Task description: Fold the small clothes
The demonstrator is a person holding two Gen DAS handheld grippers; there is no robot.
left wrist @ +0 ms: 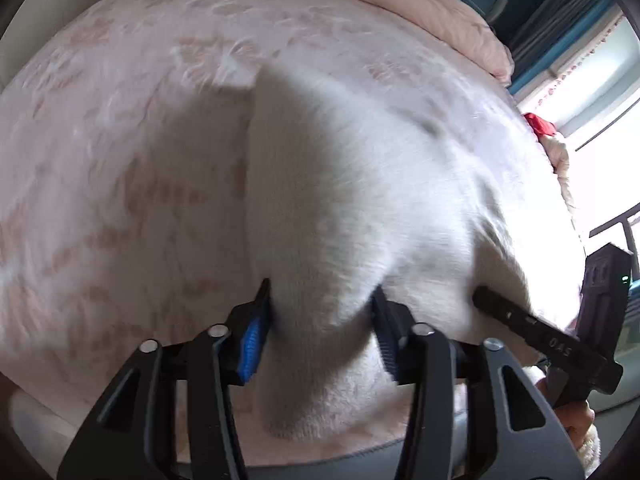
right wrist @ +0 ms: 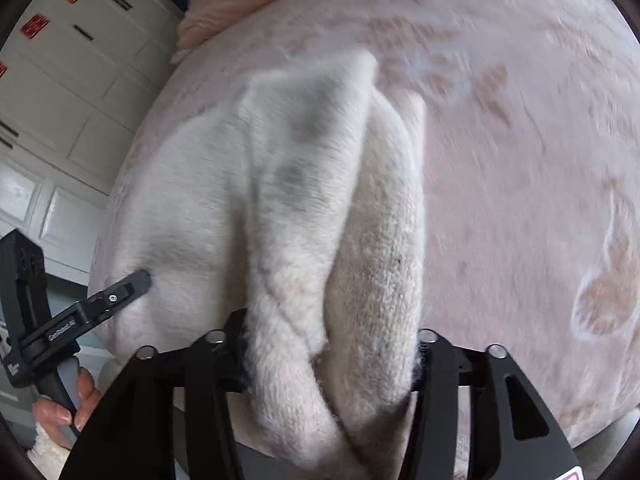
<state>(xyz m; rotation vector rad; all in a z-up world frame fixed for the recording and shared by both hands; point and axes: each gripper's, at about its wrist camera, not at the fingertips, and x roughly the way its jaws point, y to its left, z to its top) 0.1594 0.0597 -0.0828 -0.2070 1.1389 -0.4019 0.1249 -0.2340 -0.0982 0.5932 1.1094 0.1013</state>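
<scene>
A white fluffy knit garment [left wrist: 340, 184] hangs bunched between both grippers above a pink bedspread [left wrist: 120, 120]. My left gripper [left wrist: 320, 312] is shut on a thick fold of its near edge, blue pads pressing both sides. My right gripper [right wrist: 328, 344] is shut on a bunched, twisted fold of the same garment [right wrist: 280, 184], which drapes away over the bedspread [right wrist: 520, 160]. The right gripper's finger shows at the right of the left wrist view [left wrist: 532, 324]. The left gripper's finger shows at the left of the right wrist view [right wrist: 116, 292]. Both views are blurred.
A folded pink quilt [left wrist: 440, 4] lies at the bed's far end. A red item [left wrist: 540, 124] sits by a bright window at the bed's right edge. White cabinet doors [right wrist: 72, 80] stand beyond the bed's left side.
</scene>
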